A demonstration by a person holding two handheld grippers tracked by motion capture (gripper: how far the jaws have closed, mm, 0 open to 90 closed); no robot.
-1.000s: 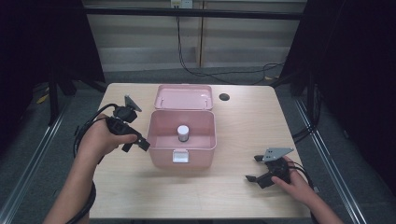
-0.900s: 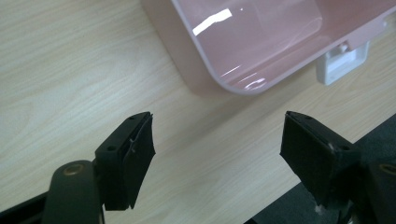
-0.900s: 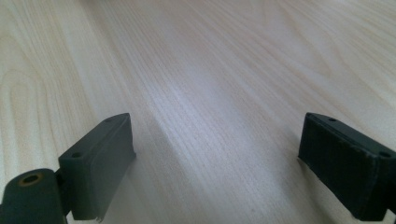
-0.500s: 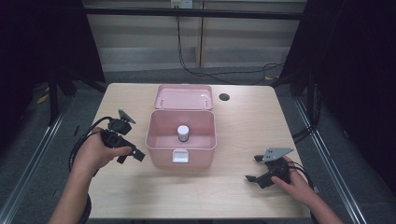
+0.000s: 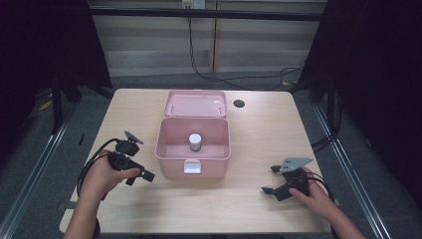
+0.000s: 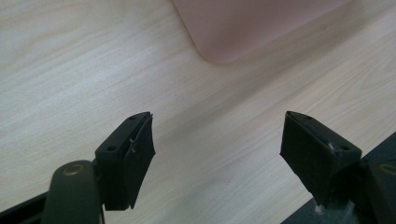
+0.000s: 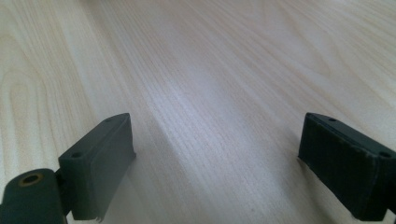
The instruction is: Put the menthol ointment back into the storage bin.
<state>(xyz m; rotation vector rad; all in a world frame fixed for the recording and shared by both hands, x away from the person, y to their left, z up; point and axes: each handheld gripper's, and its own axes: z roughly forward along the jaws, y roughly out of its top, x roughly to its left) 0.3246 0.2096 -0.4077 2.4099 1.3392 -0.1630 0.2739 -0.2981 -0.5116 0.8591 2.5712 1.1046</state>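
The small white container stands inside the open pink box. Both hand-held grippers, left and right, are open and empty; next, I judge, is closing the lid.

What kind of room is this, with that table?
Probably a lab recording station: a bare wooden table behind dark curtains, cables trailing across the floor, and a person holding a wired tool in each hand.
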